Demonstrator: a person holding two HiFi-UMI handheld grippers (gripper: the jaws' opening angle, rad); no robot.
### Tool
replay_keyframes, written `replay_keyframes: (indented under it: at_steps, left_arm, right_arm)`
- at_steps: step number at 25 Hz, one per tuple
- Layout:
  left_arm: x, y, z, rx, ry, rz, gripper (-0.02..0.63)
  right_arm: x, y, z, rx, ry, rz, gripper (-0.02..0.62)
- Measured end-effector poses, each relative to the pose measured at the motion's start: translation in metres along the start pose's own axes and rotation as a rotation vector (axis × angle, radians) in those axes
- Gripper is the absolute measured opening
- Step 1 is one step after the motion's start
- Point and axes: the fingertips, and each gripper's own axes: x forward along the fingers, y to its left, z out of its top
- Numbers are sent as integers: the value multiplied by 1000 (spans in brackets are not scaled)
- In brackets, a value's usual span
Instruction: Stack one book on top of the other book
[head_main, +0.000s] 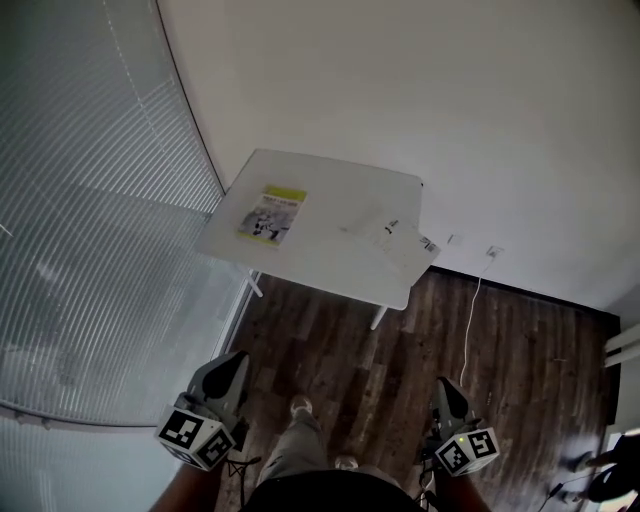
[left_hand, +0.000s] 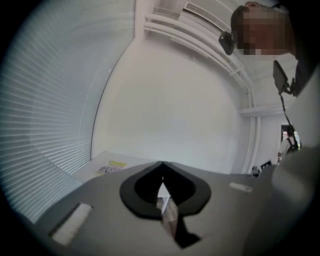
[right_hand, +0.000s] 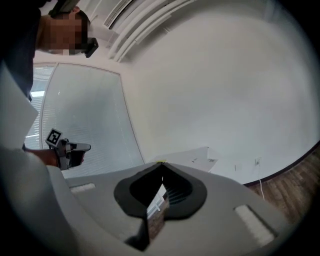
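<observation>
Right now both books lie on the desk (head_main: 330, 200), which sits in the upper middle of the head view, well apart from you. The yellow book (head_main: 272, 215) lies flat on the desk's left part, near the blinds (head_main: 90, 250). The white book (head_main: 405, 243) lies at the desk's right side, apart from the yellow one, with its corner hanging over the edge.

Your left tool (head_main: 236, 360) is at the lower left of the frame and your right tool (head_main: 446, 384) at the lower right, both over the wood floor (head_main: 520, 370), with your shoes (head_main: 300, 407) between them. In its own view, each tool has its jaws pressed together at the tips with nothing between them. A white cable (head_main: 470, 320) runs across the floor to the right of the desk.
</observation>
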Motion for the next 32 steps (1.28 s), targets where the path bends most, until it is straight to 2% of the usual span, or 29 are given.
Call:
replay_keyframes:
  at_steps: [8,12,16,20,24,28,32]
  left_arm:
    - [60,82,52,14,-31,-63,6]
    - [84,115,71,18,-75,-138,6]
    - [107,144,76,28,-60,-156,6]
    - [131,147,80,-3,-39,-195,6]
    - [161,153,76,6,-15,-208,6]
    - [183,159,85,-1,-67,-225,6]
    - [212,179,85,35,-9,-186,6]
  right_arm:
    - [105,38,37,12,-50,-14,2]
    - [146,47,38,5,-46,-52,2]
    - [167,52,40,-9,-25,-91,2]
    - [175,47,51,0,-13,-113,2]
    - [188,25,34,23,34,-161,2]
    - [229,15,36,102,-1,-127,2]
    - [274,-1,44,96,-2,-98,2]
